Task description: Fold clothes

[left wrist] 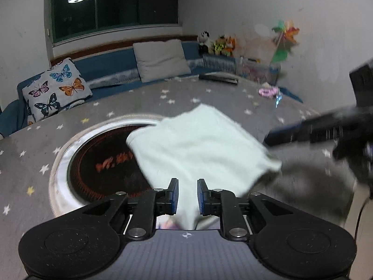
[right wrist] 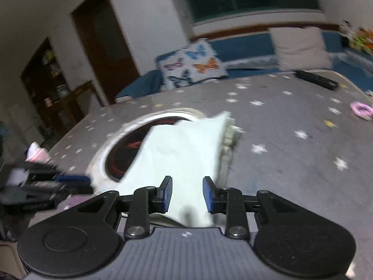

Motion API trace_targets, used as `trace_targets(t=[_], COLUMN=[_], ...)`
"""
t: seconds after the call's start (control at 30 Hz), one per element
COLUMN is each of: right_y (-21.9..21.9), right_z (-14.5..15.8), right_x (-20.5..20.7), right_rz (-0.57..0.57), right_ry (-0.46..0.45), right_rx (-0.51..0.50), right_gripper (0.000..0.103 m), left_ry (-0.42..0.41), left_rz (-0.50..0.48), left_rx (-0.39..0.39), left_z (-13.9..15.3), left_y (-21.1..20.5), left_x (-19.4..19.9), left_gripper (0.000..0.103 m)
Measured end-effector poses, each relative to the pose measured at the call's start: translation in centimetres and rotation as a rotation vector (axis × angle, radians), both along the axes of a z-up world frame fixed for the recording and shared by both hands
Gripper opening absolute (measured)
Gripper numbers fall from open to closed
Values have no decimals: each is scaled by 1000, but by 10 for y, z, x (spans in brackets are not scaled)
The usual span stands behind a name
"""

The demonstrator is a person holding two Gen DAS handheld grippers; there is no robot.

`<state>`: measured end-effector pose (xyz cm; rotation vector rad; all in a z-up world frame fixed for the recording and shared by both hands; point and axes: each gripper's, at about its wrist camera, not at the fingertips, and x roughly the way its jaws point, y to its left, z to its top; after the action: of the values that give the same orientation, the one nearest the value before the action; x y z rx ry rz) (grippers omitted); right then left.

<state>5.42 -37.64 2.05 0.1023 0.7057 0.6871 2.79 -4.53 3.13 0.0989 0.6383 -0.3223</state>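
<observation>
pale green cloth (left wrist: 200,149), soft and light, apparently folded, lying on the star-print table (left wrist: 35,140) partly over a round heater (left wrist: 98,163); best taken at a corner; left gripper (left wrist: 187,197) and right gripper (right wrist: 187,193) both parted, holding nothing; pink ring (right wrist: 361,110) well apart

A grey star-printed cloth covers the worktop (left wrist: 209,93), with a round heater (left wrist: 102,163) glowing red set into it near the left. At the far left a butterfly-print cushion (left wrist: 56,88) leans on the blue sofa (left wrist: 105,67); a plain grey pillow (left wrist: 160,59) stands further right. Stuffed toys (left wrist: 216,43) and a colourful pinwheel (left wrist: 285,40) sit far right, a pink ring (left wrist: 268,92) lying near them. A dark window (left wrist: 114,4) reflects a ceiling lamp.
</observation>
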Motion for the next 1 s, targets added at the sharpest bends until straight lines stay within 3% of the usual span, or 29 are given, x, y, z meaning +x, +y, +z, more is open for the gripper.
trace_targets(t=[0.13,0.37,0.53,0.7,0.87,1.0], right_y=[24,37,29,28,33,32], right_z=[-8,-32,-21,-9,-14,-27], right_x=[-1,-17,-15,6,40,64], right_rz=[60,110,125,87,38,-9], right_ry=[-8,-28,-22,-31,8,71], right_rx=[-43,-217,-196,-111,-38,-57], right_gripper=[29,29,29,29,29,29], left_ry=[24,115,120,90,119,116], left_rz=[-17,20,53,35,16,20], left_rx=[-12,68,77,52,66,66], left_z=[-13,-43,-41,-33,-44,-38], left_y=[-13,-4,10,3,-3,2], left_x=[22,33,26,28,36,38], left_gripper=[19,19,19,19,21,21])
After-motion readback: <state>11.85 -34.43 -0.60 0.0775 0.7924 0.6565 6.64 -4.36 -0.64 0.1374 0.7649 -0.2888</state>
